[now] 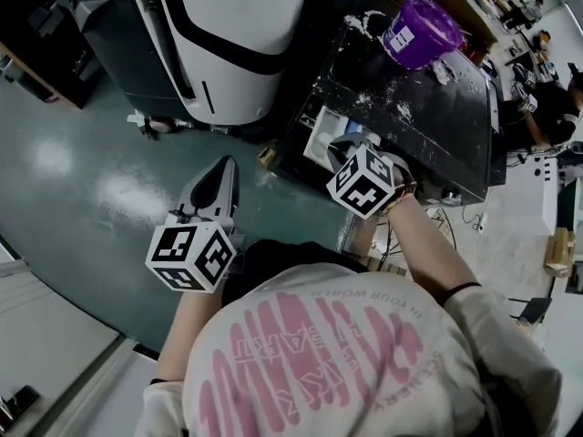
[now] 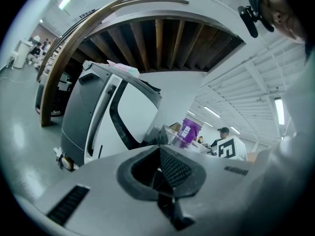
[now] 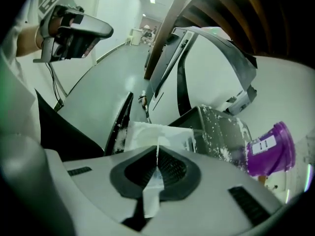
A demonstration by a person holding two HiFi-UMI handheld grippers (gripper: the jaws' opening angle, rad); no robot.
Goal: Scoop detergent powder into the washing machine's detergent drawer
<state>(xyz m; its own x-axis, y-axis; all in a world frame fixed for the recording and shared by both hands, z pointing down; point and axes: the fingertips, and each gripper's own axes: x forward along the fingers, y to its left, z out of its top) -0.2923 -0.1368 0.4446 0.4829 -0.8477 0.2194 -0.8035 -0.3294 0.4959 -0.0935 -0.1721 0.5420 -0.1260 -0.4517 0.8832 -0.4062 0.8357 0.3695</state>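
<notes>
Right tongs [image 3: 157, 168], pinching scoop [image 3: 150, 200], tilt steeply over drawer [image 3: 147, 134].

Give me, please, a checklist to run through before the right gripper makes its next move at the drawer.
1. Right gripper shut on the thin white scoop handle: ok.
2. Detergent drawer pulled open: ok.
3. Scoop bowl's contents: cannot tell, bowl not visible.
4. Purple tub standing on the machine top: ok.
5. Machine top free of spilled powder: not ok.
6. Left gripper shut, empty, away from the machine: ok.
</notes>
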